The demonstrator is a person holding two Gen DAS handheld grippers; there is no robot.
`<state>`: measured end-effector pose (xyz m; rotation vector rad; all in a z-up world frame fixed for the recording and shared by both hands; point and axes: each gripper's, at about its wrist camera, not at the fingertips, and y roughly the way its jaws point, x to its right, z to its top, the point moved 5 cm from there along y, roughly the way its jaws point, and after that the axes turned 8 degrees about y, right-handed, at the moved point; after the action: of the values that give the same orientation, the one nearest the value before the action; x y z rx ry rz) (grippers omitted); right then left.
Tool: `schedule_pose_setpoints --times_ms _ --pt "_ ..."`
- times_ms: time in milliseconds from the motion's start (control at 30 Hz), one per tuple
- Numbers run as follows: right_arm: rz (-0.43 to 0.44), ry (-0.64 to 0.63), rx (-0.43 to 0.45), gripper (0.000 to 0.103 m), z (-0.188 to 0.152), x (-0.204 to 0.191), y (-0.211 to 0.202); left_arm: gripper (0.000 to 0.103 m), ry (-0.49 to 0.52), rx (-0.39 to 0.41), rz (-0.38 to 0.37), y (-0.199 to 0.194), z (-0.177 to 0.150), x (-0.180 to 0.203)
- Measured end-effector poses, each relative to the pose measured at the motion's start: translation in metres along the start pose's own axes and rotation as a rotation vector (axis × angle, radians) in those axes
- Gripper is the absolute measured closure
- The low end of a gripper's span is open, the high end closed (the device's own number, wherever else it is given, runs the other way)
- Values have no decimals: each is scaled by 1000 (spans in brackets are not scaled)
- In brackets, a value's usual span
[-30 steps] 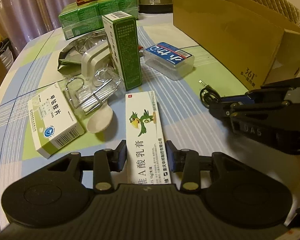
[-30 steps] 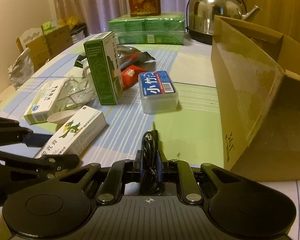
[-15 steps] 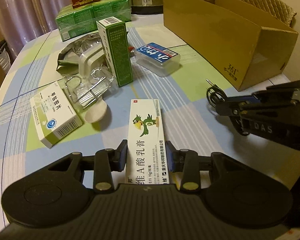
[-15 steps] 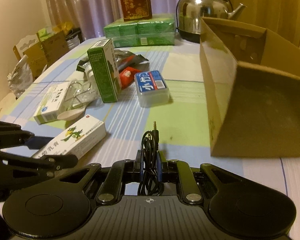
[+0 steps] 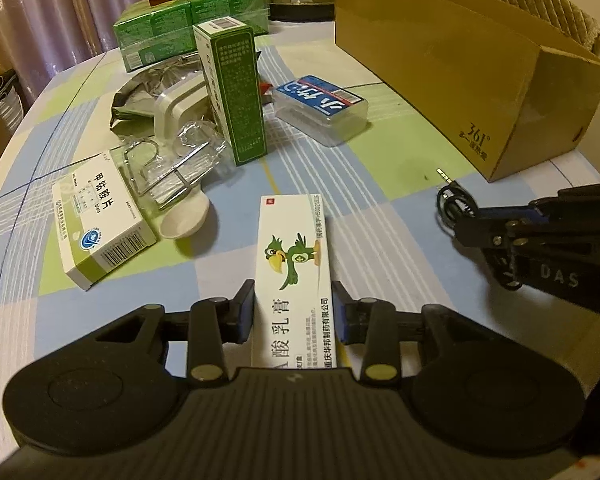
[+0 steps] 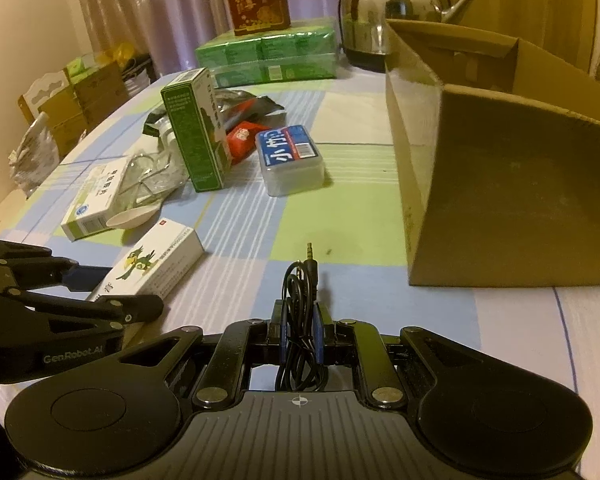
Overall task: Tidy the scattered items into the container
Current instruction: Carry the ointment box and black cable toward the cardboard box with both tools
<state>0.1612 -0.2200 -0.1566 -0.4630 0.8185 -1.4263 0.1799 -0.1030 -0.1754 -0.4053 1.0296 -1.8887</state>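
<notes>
While both tools carry a load, entries run from the cardboard box, open-topped, the likely destination. Left gripper: jaws clamped on the parrot-print ointment carton, near the box's front corner, lengthwise for a firm hold. Right gripper: pinching the coiled audio cable, plug forward, just before the box. Green carton: upright, left of the box.

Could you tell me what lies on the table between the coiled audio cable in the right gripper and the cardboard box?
Nothing: in the right wrist view, only bare checked tablecloth separates the cable from the cardboard box.
</notes>
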Motion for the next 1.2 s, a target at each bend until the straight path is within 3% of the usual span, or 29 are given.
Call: schedule_pose_setpoints --times_ms 300,800,1200 --pt "4 -6 49 93 8 -8 -25 70 -22 46 -4 -34 2 1" --pt "-21 37 187 93 25 -11 -115 70 -9 178 -34 -114 28 32" --pt "-46 69 248 93 35 4 -158 70 21 225 -85 -137 47 63"
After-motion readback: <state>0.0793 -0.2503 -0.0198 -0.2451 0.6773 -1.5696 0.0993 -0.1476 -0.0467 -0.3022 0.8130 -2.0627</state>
